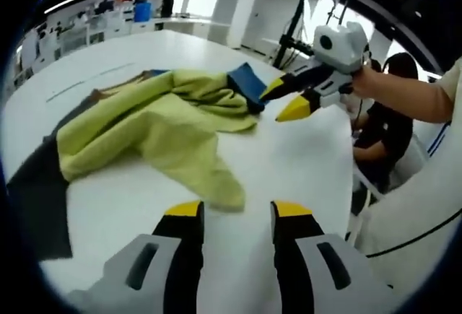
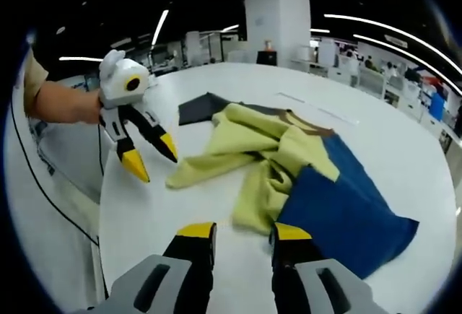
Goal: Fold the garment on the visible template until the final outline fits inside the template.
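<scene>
While both the left gripper (image 1: 237,209) and right gripper (image 2: 243,231) hang spread and empty, the crumpled garment (image 2: 289,162) lies mid-frame, with bare table (image 2: 216,76) around it.

We see a garment (image 2: 289,162) in plain yellow-green, with a deep blue panel (image 2: 346,209) and a thin brown trim at its neck. Under it lies a dark grey template (image 1: 40,198) on a white table (image 1: 289,169). Both grippers (image 1: 237,209) (image 2: 244,232) are grey and black with yellow tips.
</scene>
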